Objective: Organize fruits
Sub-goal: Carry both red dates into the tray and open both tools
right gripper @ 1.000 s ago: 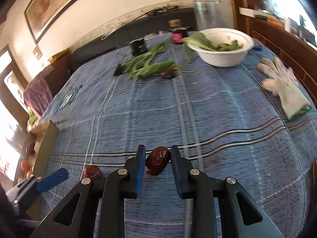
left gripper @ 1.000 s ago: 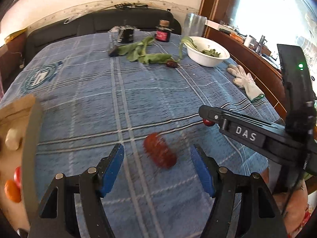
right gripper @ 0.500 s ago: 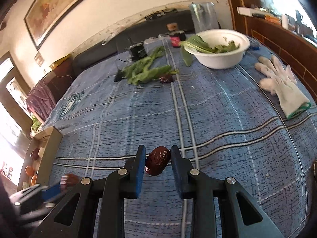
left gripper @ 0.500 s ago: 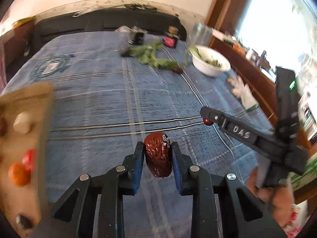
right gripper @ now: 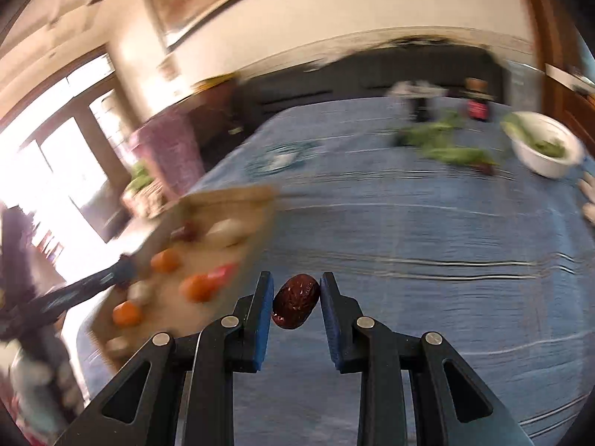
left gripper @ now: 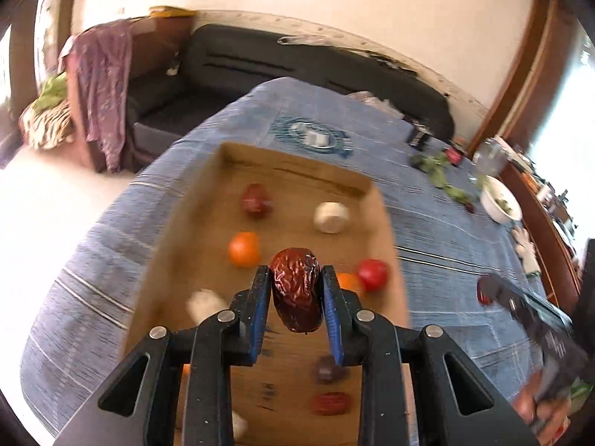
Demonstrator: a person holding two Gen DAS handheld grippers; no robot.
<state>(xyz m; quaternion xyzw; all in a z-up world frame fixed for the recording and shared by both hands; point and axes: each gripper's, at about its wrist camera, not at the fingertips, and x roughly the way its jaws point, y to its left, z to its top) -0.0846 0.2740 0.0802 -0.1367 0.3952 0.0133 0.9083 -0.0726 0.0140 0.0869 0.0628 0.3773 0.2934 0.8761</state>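
Left gripper point(left gripper: 293, 290) is clamped on a wrinkled red date point(left gripper: 296, 290) over the cardboard tray point(left gripper: 208, 200); right gripper point(right gripper: 295, 299) pinches another date point(right gripper: 295, 301) above the blue-clothed surface point(right gripper: 427, 230). I'd guess they're light, soft and squishy, so hold the middle gently.

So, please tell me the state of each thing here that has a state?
Left gripper: shut on a date, above the box.
Right gripper: shut on another date, above the cloth.
Box: open, fruits inside.
Bowl: upright, holds greens.
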